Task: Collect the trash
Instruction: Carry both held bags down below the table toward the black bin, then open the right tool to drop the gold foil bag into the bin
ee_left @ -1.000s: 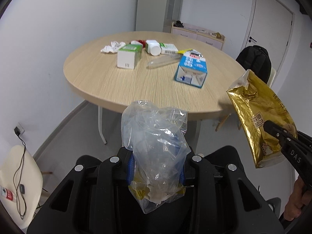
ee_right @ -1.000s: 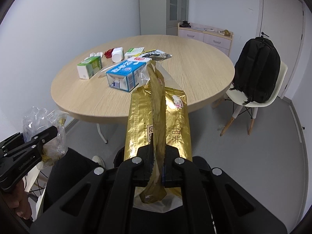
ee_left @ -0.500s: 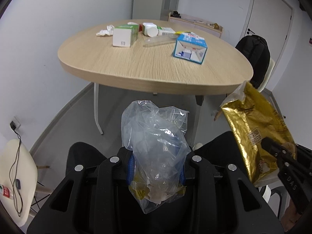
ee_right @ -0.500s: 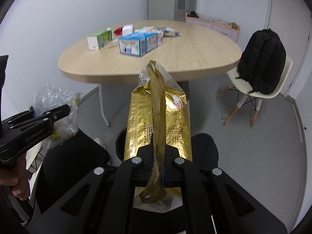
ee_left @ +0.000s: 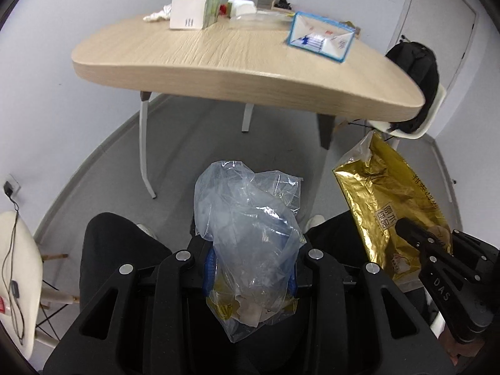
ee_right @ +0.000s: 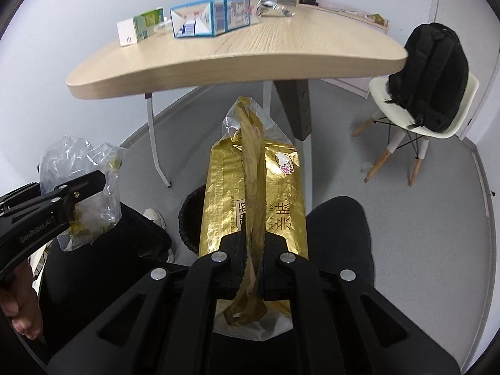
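My left gripper [ee_left: 250,268] is shut on a crumpled clear plastic bag [ee_left: 247,218] with gold scraps inside; the same bag [ee_right: 81,187] shows at the left of the right wrist view. My right gripper [ee_right: 253,265] is shut on the torn edge of a gold foil packet [ee_right: 253,187], also seen at the right of the left wrist view as the gold packet [ee_left: 387,203]. Both hang below the table's edge, above a person's dark-trousered legs [ee_right: 93,259]. A black bin [ee_right: 190,215] sits on the floor behind the gold packet, mostly hidden.
The round wooden table [ee_left: 237,56] carries a blue-and-white carton [ee_left: 322,36], a green-and-white box [ee_left: 193,12], a white tissue [ee_left: 157,14] and other litter. A black backpack [ee_right: 434,75] rests on a white chair [ee_right: 422,125] to the right. Another white chair [ee_left: 15,278] stands left.
Both grippers have sunk from above table height to below its edge, each keeping its hold. The table top now appears nearly edge-on and the floor and bin have come into view.
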`<state>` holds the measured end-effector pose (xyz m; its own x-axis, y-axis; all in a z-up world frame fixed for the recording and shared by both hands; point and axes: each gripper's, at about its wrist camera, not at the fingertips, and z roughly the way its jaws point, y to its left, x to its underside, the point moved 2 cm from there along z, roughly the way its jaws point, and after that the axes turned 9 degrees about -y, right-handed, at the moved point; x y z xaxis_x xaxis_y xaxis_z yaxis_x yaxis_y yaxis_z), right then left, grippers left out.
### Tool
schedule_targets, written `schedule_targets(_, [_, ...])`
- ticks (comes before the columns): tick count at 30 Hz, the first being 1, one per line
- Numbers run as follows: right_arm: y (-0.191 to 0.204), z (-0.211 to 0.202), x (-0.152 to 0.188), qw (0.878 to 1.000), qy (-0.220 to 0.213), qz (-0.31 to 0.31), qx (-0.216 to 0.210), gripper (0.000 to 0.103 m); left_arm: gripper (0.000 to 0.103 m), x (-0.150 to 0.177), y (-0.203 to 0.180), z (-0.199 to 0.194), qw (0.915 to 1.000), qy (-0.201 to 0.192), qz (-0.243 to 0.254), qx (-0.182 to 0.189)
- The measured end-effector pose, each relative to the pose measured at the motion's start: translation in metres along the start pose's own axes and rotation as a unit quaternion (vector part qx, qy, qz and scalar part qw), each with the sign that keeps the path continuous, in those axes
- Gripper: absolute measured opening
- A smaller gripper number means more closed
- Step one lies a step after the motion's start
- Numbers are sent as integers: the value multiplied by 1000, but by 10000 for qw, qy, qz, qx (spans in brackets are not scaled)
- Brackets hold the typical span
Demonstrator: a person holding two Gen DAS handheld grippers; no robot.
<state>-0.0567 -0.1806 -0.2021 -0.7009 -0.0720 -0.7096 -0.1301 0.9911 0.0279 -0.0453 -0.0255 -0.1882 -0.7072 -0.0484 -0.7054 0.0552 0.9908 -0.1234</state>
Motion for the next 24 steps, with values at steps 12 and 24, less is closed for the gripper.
schedule_targets(12, [5,68,-6,9997,251,-44,-28,3,33,6,15,50,9997,169,-155,23])
schedule_targets(24, [14,148,-18,9990,426,-87,41,3,33,6,47,121,9983,384,-302,-303])
